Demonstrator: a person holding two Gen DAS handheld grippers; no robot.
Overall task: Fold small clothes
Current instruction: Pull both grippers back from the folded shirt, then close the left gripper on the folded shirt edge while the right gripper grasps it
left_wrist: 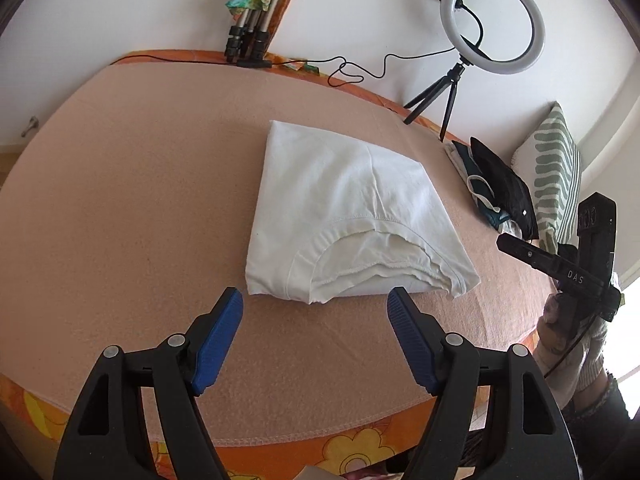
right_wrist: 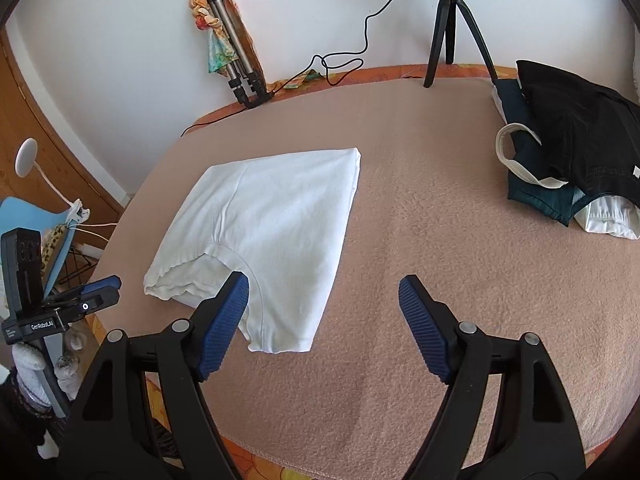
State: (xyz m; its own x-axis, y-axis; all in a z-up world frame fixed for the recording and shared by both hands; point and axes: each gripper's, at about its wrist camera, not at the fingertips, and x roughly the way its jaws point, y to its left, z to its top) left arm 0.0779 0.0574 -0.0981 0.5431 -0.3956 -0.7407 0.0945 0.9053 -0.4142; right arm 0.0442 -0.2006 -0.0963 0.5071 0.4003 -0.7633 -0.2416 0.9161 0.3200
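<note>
A folded white garment (left_wrist: 348,208) lies flat on the pink blanket (left_wrist: 140,200), its neckline edge toward me. It also shows in the right wrist view (right_wrist: 272,224). My left gripper (left_wrist: 314,300) is open and empty, just short of the garment's near edge. My right gripper (right_wrist: 324,284) is open and empty over the blanket (right_wrist: 420,200), its left fingertip (right_wrist: 236,288) above the garment's near corner. The right gripper's body (left_wrist: 568,268) shows at the right in the left wrist view. The left gripper's body (right_wrist: 60,312) shows at the left edge in the right wrist view.
A pile of folded dark and white clothes (right_wrist: 568,160) lies at the back right, beside a striped pillow (left_wrist: 556,176). A ring light on a tripod (left_wrist: 488,24) and a folded tripod (right_wrist: 236,60) stand at the wall. A cable (right_wrist: 340,68) runs along the far edge.
</note>
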